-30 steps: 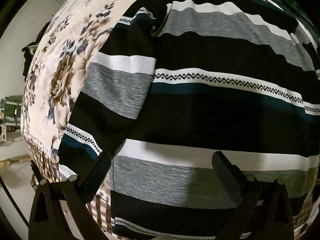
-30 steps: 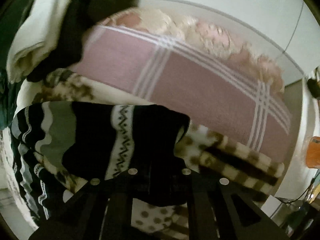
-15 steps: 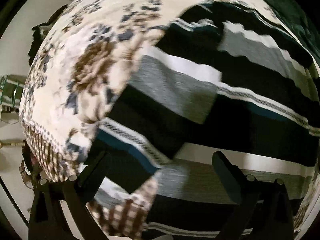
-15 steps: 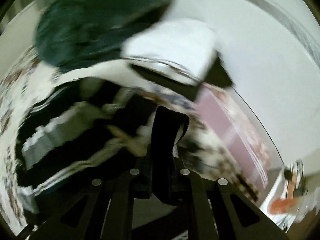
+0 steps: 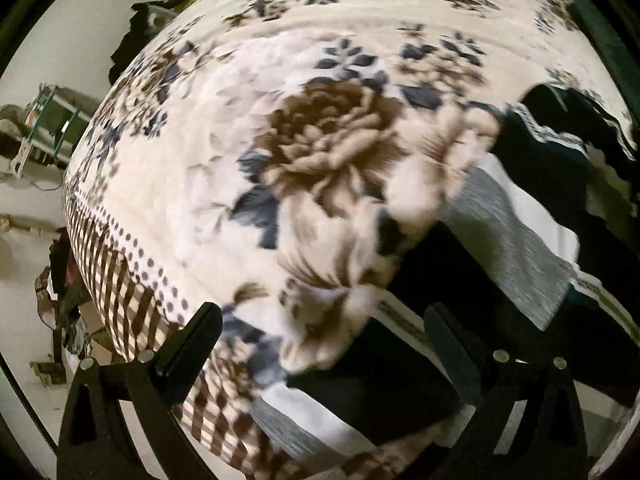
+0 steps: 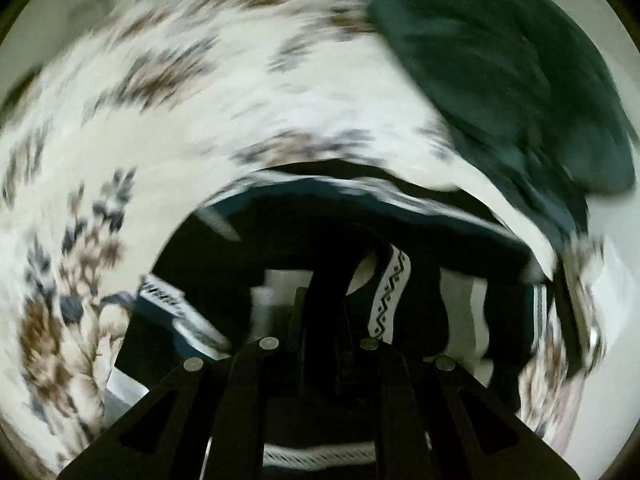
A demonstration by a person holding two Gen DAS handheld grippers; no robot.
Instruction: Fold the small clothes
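Motion blur smears the cream floral-print blanket (image 6: 192, 92) and the dark green garment (image 6: 500, 64) across the right wrist view, where black cloth of the black, grey and white striped knit garment (image 6: 394, 292) hides the right gripper (image 6: 340, 312) fingertips. In the left wrist view, the striped garment (image 5: 516, 236) runs off the right edge, its outline soft with blur.

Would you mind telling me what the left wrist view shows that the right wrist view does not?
Only the left wrist view shows the open left gripper, empty, the blanket's checked border and the floor beyond. Only the right wrist view shows the right gripper shut on the striped sweater and a dark green garment. Both show the floral blanket and the sweater.
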